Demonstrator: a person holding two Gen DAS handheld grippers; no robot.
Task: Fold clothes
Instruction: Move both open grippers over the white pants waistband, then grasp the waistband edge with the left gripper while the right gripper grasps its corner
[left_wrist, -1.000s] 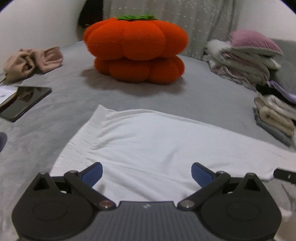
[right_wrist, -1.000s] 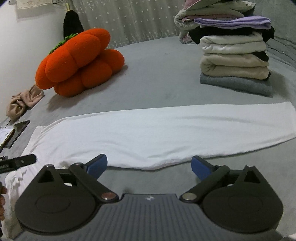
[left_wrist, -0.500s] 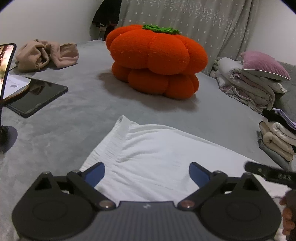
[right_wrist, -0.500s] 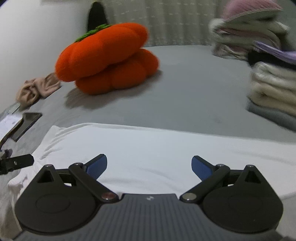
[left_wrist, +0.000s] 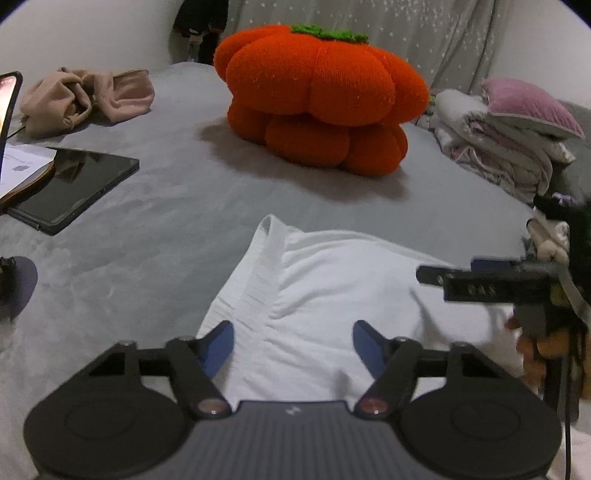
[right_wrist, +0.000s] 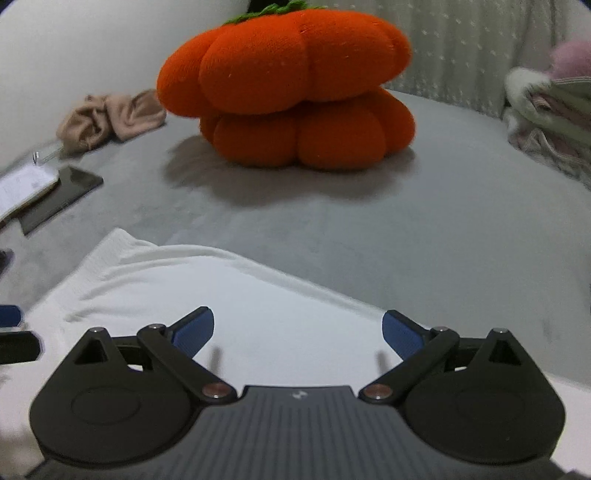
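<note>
A white garment (left_wrist: 332, 295) lies flat on the grey bed — ribbed hem towards the far-left corner.

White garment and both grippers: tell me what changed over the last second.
Both grippers swung toward the ribbed end of the white garment; the right gripper moved from the long edge onto the cloth, near the left gripper. Nothing was taken hold of: both stayed open. The garment stayed flat, the orange pumpkin cushion unmoved.

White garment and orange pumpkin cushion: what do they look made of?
White garment: soft matte knit, probably cotton jersey, with a ribbed, gathered band along its left end. Pumpkin cushion: fuzzy orange plush or knit over soft stuffing, with puffy lobes.
</note>
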